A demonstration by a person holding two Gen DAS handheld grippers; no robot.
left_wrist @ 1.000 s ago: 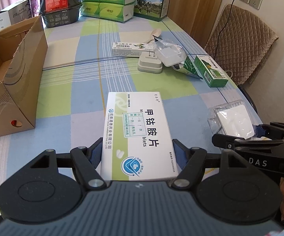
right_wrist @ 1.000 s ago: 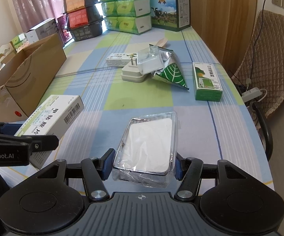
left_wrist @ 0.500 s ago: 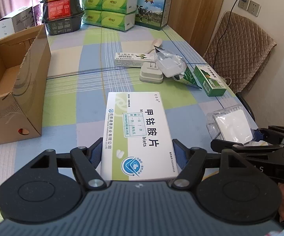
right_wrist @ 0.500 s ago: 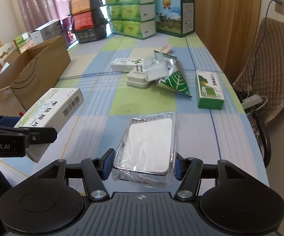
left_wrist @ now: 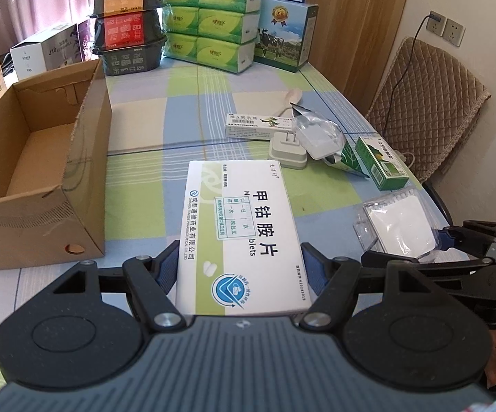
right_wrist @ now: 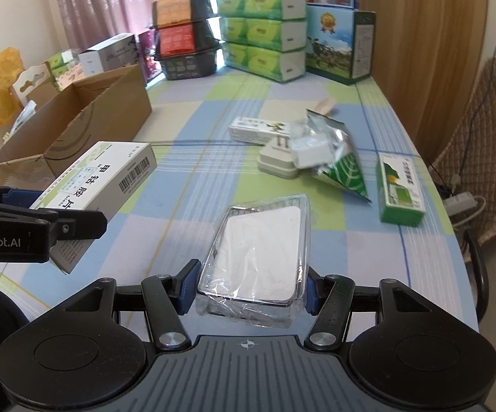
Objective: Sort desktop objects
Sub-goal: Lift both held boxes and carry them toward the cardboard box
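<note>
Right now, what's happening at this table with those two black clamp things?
A person is sorting items with two handheld grippers. The left gripper holds a white medicine box; the right gripper holds a clear plastic case. Both are lifted above the checked tablecloth. An open cardboard box sits to the left.

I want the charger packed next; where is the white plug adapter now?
The plug adapter lies mid-table ahead of the right gripper, touching the foil pouch, beside the long white box.
</note>
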